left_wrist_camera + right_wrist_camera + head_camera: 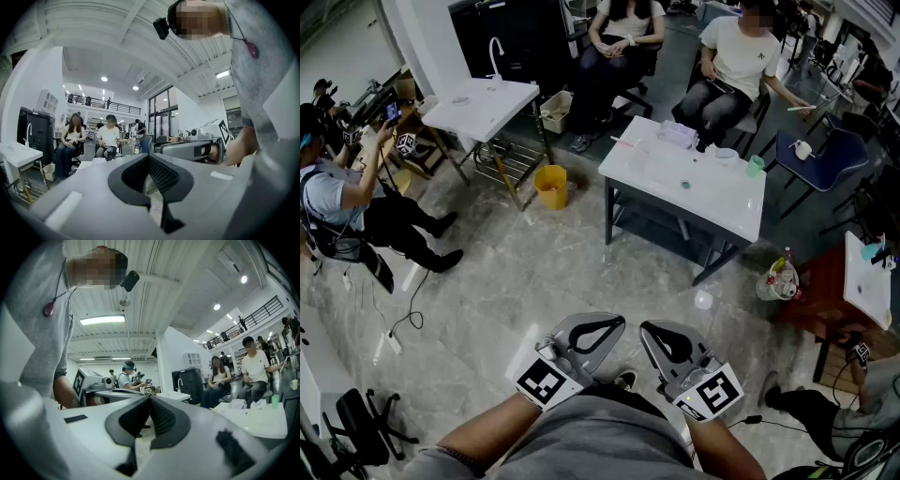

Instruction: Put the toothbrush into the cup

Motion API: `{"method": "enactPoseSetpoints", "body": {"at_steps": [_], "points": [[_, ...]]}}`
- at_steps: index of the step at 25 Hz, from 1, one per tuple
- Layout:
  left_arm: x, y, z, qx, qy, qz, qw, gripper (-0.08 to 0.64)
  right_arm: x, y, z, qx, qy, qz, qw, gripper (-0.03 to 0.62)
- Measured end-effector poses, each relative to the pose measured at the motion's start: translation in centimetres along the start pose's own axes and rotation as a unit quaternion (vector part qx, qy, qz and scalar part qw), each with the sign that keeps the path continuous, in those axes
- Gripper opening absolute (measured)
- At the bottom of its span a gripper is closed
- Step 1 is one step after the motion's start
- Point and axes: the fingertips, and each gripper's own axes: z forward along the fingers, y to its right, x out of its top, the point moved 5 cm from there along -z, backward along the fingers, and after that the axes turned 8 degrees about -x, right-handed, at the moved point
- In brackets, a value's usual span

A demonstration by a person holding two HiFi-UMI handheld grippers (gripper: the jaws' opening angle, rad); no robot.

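Observation:
Both grippers are held close to my body, far from the white table [741, 202] that stands ahead on the floor. The left gripper [619, 323] is shut with nothing in it, its tips meeting in the left gripper view [149, 157]. Beside it, the right gripper [647, 328] is also shut and empty, its tips together in the right gripper view [150, 399]. On the table's far right corner stands a small green cup [756, 166], also seen in the right gripper view [274, 401]. A thin pink stick, perhaps the toothbrush [625, 143], lies at the table's far left edge.
Two seated people [736, 56] are behind the table. A yellow bin [551, 186] and a second white table with a tap [483, 105] stand at the left. A person [347, 202] crouches at the far left. A bucket of bottles [778, 278] sits at the right.

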Motion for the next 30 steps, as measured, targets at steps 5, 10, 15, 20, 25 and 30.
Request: {"method": "enactPoseSetpoints", "body": {"at_steps": [5,10,15,20,25,30], "points": [[0.2,0.5,0.9,-0.005,-0.001,0.001,1.0,0.008,0.2,0.3,-0.6,0.0,0.003,0.001,1.0,0.014],[0.4,0.9,2.2,-0.011,-0.001,-0.006,0.9999,0.008,0.4,1.6,-1.7,-0.005,0.004,0.0,1.0,0.014],[0.6,-0.2,3.4,-0.008,-0.005,-0.011,0.9999,0.008,0.5,3.3,-1.6,-0.013,0.005,0.001,1.0,0.014],[0.9,-3.3,5.1,-0.016,0.001,0.004,0.9999,0.008,0.5,5.8,0.3,-0.02,0.002,0.003,1.0,0.014],[1.1,-8.1,6.5,-0.03,0.009,0.007,0.9995,0.008,0.4,8.5,4.3,-0.027,-0.002,-0.004,1.0,0.014],[1.3,-14.8,8.2,-0.057,0.007,-0.003,0.9983,0.008,0.5,12.0,10.3,-0.04,-0.013,-0.006,0.999,0.014]]}}
